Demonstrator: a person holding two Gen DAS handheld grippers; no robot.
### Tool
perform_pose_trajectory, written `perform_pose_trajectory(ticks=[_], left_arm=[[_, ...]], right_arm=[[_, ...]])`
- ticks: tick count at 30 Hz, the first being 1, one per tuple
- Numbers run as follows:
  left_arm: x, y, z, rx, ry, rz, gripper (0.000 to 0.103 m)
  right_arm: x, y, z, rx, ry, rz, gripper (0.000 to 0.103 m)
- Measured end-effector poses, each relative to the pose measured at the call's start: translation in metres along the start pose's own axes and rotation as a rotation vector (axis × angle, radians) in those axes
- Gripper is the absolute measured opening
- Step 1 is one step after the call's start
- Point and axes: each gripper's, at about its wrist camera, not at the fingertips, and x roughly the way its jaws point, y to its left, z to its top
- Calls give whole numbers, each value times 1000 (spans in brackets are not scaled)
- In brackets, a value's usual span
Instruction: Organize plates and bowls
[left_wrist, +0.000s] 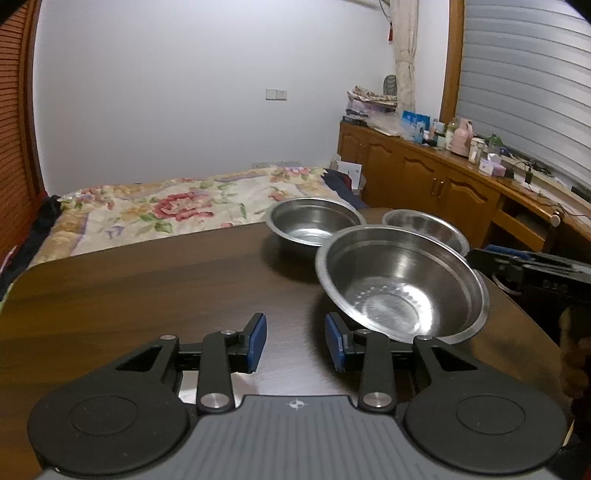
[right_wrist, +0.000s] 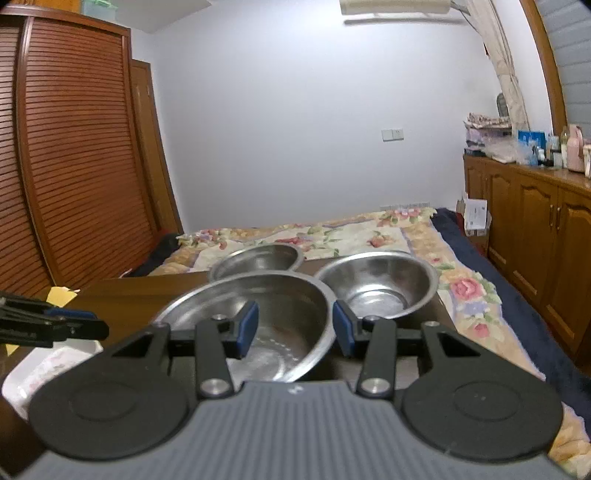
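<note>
Three steel bowls (left_wrist: 402, 280) sit separately on the bench (left_wrist: 147, 288) — nothing stacked yet, seemingly. Both tools released: left tool (left_wrist: 295, 341), right tool (right_wrist: 293, 326) straddling the nearest rim.

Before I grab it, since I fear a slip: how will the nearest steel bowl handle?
The nearest bowl looks thin polished steel: probably stiff and light, likely slick between pads. It already sits tilted, so a push may rock it. The right tool straddles its rim, open.
</note>
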Motion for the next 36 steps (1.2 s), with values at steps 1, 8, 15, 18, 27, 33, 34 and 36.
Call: perform_pose_trajectory(ticks=[1, 8, 15, 18, 27, 33, 34, 36], left_arm=[[3, -3, 2, -3, 2, 0, 39], [21, -15, 8, -41, 2, 8, 42], [37, -23, 12, -66, 11, 17, 42], [41, -24, 13, -72, 14, 18, 42], [51, -25, 13, -91, 37, 10, 42], [53, -24, 15, -106, 43, 0, 40], [54, -23, 14, -108, 45, 0, 39], [54, -23, 14, -108, 48, -4, 37]], right_arm=[[3, -2, 0, 7, 2, 3, 46], [21, -16, -7, 41, 27, 58, 46], [23, -19, -11, 59, 42, 110, 46], [22, -21, -11, 77, 41, 124, 46], [27, -25, -8, 91, 59, 133, 46], [30, -24, -7, 91, 65, 131, 46], [30, -24, -7, 93, 66, 131, 46], [31, -26, -7, 97, 71, 133, 46]])
